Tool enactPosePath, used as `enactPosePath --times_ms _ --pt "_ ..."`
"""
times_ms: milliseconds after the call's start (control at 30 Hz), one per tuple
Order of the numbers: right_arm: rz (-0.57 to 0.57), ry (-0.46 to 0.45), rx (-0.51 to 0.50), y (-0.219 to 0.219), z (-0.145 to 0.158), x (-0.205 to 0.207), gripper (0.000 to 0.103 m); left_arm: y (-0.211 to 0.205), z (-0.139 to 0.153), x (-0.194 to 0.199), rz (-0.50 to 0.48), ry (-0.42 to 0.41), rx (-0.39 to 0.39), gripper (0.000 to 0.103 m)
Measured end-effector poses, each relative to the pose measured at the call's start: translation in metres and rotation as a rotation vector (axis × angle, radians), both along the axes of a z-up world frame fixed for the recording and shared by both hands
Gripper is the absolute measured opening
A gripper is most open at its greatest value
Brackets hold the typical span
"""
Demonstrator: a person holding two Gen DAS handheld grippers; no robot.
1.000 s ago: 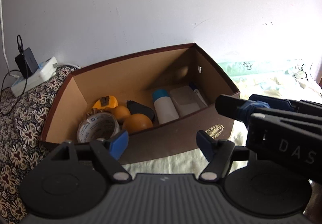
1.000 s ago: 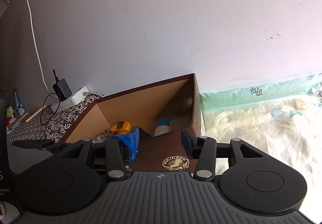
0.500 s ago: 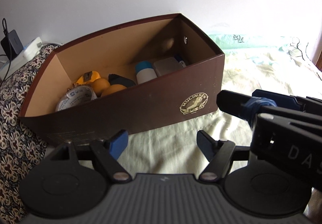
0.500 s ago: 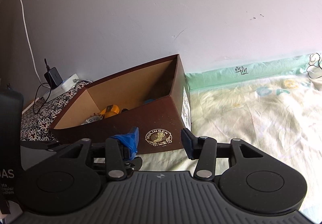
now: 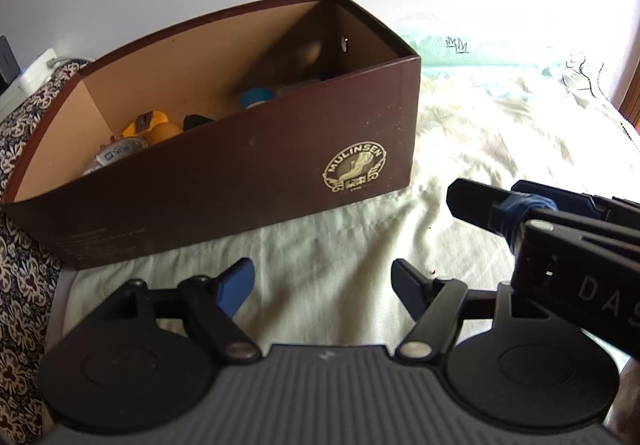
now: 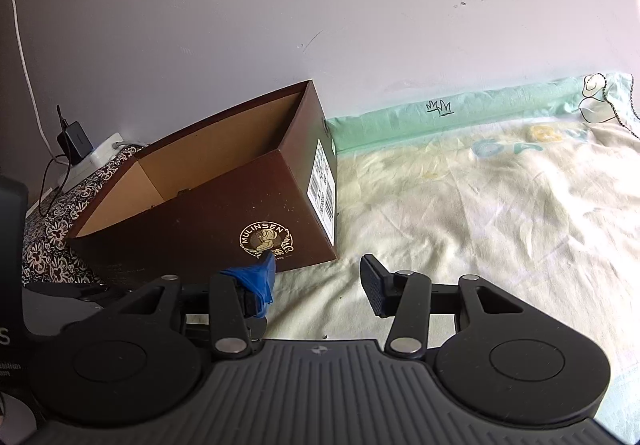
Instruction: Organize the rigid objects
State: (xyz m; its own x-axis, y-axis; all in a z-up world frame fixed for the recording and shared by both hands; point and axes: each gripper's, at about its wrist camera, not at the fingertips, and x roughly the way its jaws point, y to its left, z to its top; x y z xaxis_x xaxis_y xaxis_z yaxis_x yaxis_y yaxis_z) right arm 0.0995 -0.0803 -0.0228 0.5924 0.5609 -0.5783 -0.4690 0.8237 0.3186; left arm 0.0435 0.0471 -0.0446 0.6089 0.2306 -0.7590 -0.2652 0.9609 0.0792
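Left claw [image 5: 322, 287]: jaws apart, nothing between them, over the pale bedsheet [image 5: 480, 133]. Right claw [image 6: 320, 279]: jaws apart and empty, its left finger wrapped in blue tape, just before the near wall of the brown box [image 6: 200, 221]. The box stands on the bed at the far left by the wall, holding an orange item [image 5: 150, 121], a tape roll [image 5: 116, 155] and a blue-capped bottle [image 5: 256, 97].

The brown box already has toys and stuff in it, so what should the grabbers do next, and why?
Probably just rest: the brown box already holds the items, both the left gripper and right gripper are open and empty, and nothing loose shows on the sheet.
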Motion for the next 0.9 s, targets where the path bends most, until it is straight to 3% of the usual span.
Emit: enactPosePath --times_ms 367,900 --pt "-0.079 0.033 -0.038 -0.026 -0.006 -0.008 0.031 -0.026 -0.014 0.004 -0.093 0.054 -0.051 0.074" --pt "-0.254 0.068 -0.113 -0.067 -0.008 -0.018 0.032 -0.064 -0.022 0.008 -0.208 0.106 -0.057 0.074"
